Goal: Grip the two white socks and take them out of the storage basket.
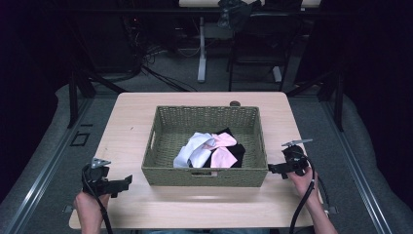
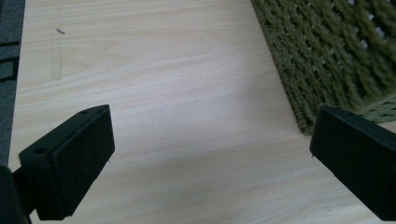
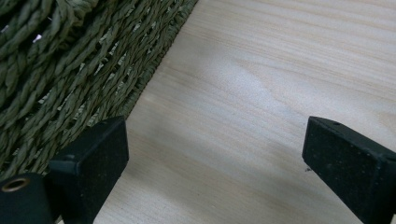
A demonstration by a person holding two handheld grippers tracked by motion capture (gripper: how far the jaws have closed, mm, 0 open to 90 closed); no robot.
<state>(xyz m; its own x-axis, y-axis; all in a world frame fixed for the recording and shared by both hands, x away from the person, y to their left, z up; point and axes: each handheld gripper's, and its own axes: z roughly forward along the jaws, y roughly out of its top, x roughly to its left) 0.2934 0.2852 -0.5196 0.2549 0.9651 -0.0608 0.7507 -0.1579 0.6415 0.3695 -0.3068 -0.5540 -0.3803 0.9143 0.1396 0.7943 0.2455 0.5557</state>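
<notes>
A green woven basket (image 1: 204, 176) sits in the middle of the light wooden table (image 1: 126, 117). Inside it lie crumpled cloths: white (image 1: 192, 148), pink (image 1: 222, 150) and black (image 1: 237, 151). My left gripper (image 1: 127, 183) is low at the front left, just left of the basket's front corner (image 2: 327, 56), open with nothing between its jaws (image 2: 205, 158). To the right of the basket's front right corner, my right gripper (image 1: 273, 169) is held open over bare wood (image 3: 215, 154), with the basket wall (image 3: 70, 70) close at its left jaw.
The table's near edge lies just behind both hands. A small dark round fitting (image 1: 234, 103) sits at the far edge behind the basket. Beyond the table are cables, a white desk leg (image 1: 201, 48) and dark chair frames on grey floor.
</notes>
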